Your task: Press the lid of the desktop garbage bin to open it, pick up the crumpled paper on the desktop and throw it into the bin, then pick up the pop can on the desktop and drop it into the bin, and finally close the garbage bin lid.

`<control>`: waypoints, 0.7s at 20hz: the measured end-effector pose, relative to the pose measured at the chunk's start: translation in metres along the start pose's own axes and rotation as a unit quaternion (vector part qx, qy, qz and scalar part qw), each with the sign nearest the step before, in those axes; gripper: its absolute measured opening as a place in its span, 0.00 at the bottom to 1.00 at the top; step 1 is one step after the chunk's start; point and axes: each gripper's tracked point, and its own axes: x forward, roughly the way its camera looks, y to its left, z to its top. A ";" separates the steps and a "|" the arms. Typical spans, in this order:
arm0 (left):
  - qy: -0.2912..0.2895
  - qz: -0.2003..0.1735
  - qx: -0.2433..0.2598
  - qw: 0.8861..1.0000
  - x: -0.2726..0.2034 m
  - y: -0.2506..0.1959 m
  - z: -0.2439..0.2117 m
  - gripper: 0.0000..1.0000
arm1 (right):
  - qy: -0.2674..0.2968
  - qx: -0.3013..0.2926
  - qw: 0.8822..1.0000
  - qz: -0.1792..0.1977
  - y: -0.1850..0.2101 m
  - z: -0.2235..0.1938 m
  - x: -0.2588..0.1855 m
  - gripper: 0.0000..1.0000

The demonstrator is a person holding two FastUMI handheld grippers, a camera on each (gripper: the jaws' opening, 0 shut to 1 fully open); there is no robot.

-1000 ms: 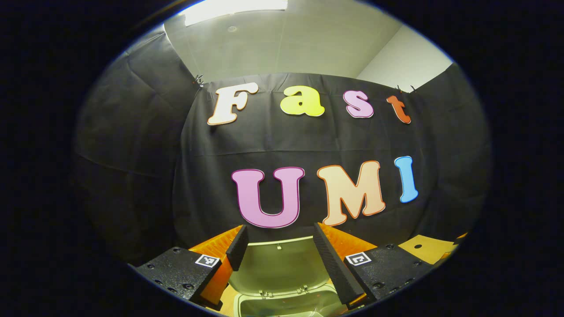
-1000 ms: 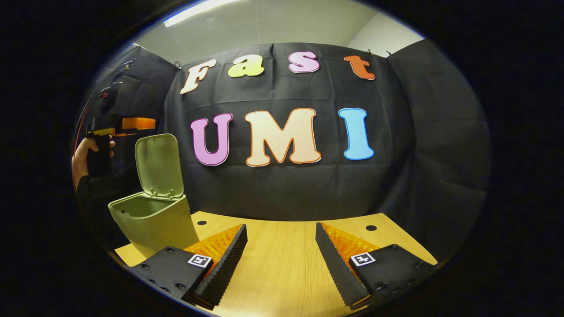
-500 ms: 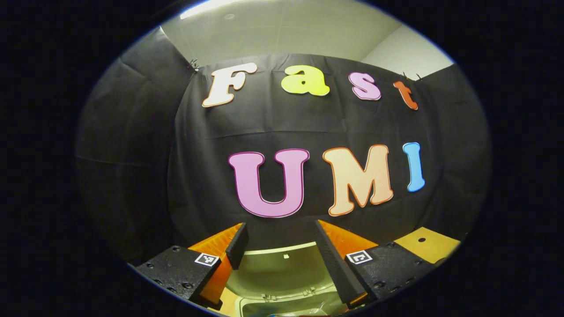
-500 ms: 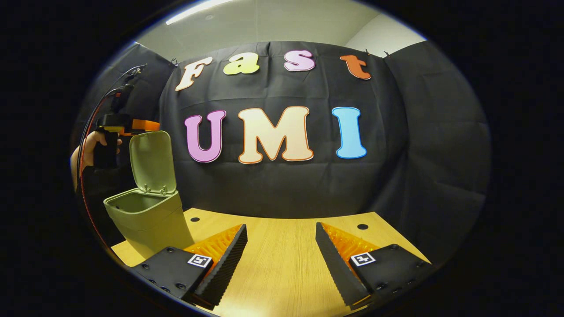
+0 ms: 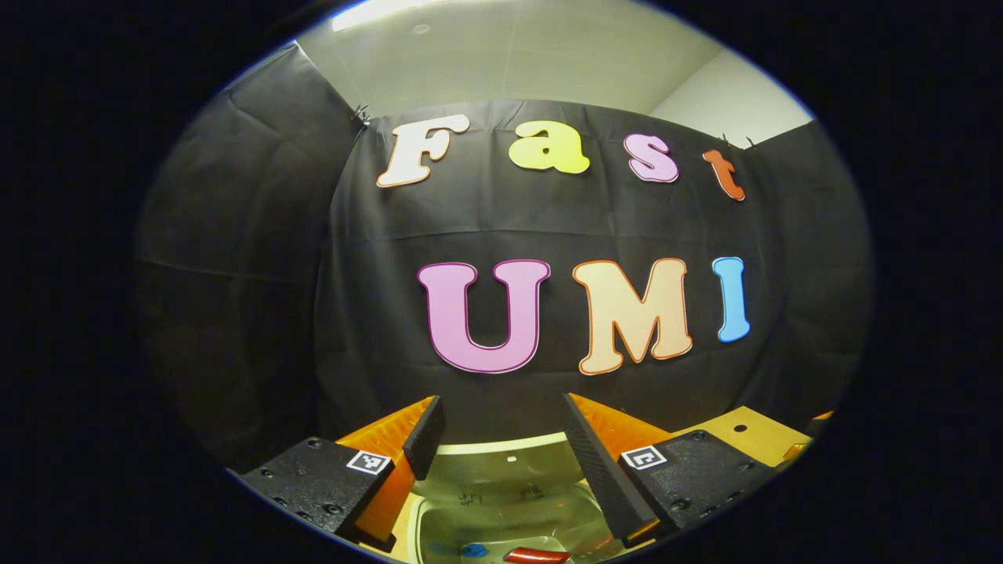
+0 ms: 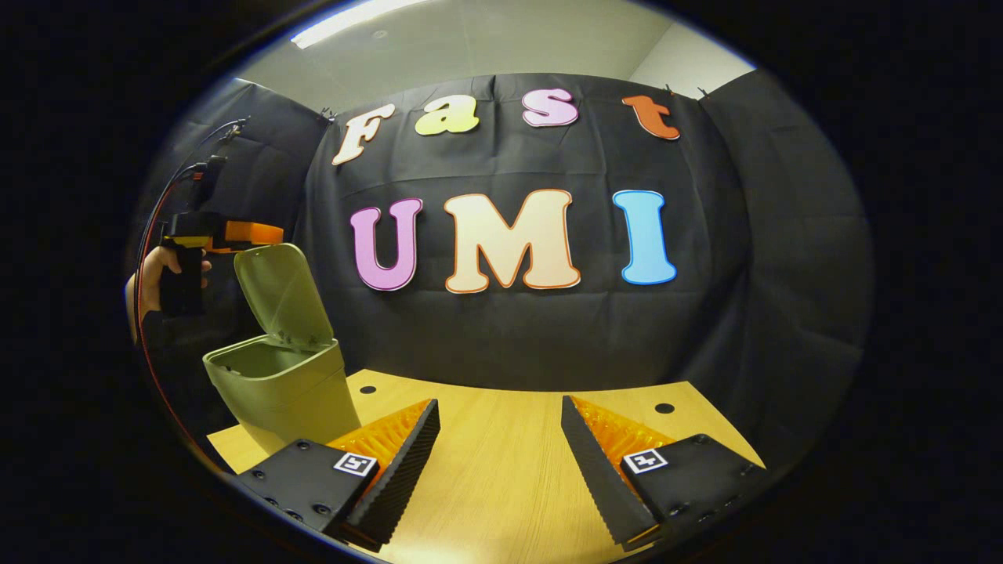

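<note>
The green bin [image 6: 282,392] stands at the table's left end, its lid [image 6: 286,301] raised and tilted forward over the opening. A hand [image 6: 153,274] holds my left gripper [image 6: 251,231] at the lid's top edge. In the left gripper view my left gripper [image 5: 501,407] is open, with the lid's [image 5: 501,462] inner face low between its fingers. Below it the bin's inside [image 5: 501,525] shows a red pop can [image 5: 537,556] and a small blue patch [image 5: 472,551]. My right gripper [image 6: 500,407] is open over the table, holding nothing.
The wooden table [image 6: 501,486] runs from the bin to the right, with round holes [image 6: 664,408] near its back edge. Black cloth walls close the booth behind and at both sides. A cable [image 6: 161,211] hangs from the left gripper.
The lid has tipped forward from nearly upright. My left gripper has come over its top edge, and the bin's inside with the red can has come into view. The right gripper barely moved.
</note>
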 end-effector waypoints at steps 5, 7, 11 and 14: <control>0.028 0.017 -0.003 0.999 -0.028 -0.005 -0.028 0.90 | 0.002 0.004 0.999 0.034 0.008 0.002 0.001 0.98; 0.038 0.018 -0.002 0.999 -0.038 -0.011 -0.042 0.90 | 0.001 -0.002 0.999 0.045 0.009 0.005 0.002 0.98; 0.076 0.025 -0.012 0.997 -0.053 -0.018 -0.079 0.93 | 0.005 -0.005 0.998 0.061 0.010 0.003 0.003 0.98; 0.089 0.033 -0.004 0.996 -0.060 -0.021 -0.097 0.90 | 0.011 -0.009 0.997 0.071 0.012 0.000 0.002 0.98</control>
